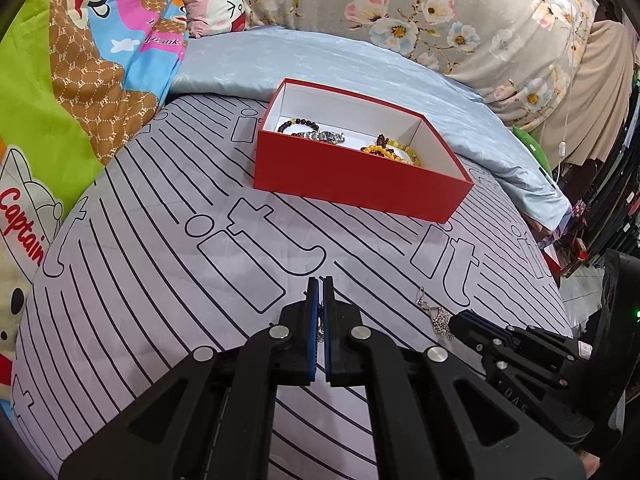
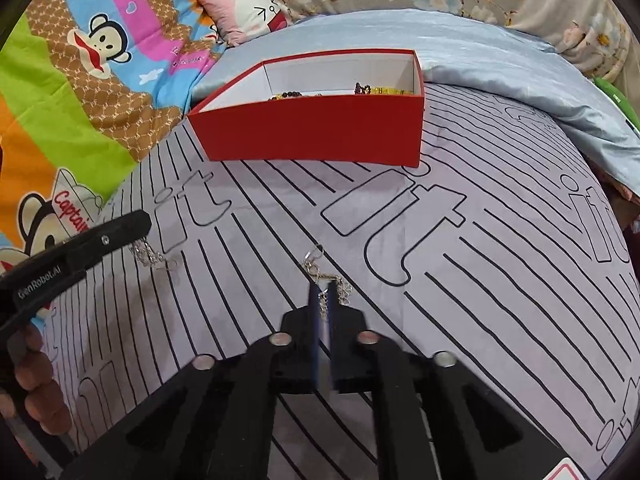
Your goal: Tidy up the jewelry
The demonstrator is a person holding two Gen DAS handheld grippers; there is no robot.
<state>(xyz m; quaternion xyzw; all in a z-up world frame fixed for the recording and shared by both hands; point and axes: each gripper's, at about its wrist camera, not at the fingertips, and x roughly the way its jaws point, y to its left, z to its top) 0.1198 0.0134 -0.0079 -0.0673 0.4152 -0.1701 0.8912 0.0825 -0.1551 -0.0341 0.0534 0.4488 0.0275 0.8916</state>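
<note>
A red box (image 1: 360, 176) (image 2: 312, 128) stands open on the striped bed sheet. It holds dark bead bracelets (image 1: 298, 122), a silver watch (image 1: 324, 136) and yellow beads (image 1: 396, 152). My left gripper (image 1: 320, 280) (image 2: 146, 218) is shut near the sheet, with a thin silver chain (image 1: 320, 322) (image 2: 150, 256) caught between its blue pads. My right gripper (image 2: 322, 292) (image 1: 454, 322) is to its right, nearly closed on a silver earring (image 2: 320, 270) (image 1: 436, 316). The earring's hook and pendant lie on the sheet just ahead of the fingertips.
A blue quilt (image 1: 360, 68) lies behind the box. A cartoon blanket (image 1: 60, 80) and a pink pillow (image 1: 216, 0) are at the left. The bed's edge (image 1: 560, 280) drops off at the right. A hand (image 2: 36, 380) holds the left gripper.
</note>
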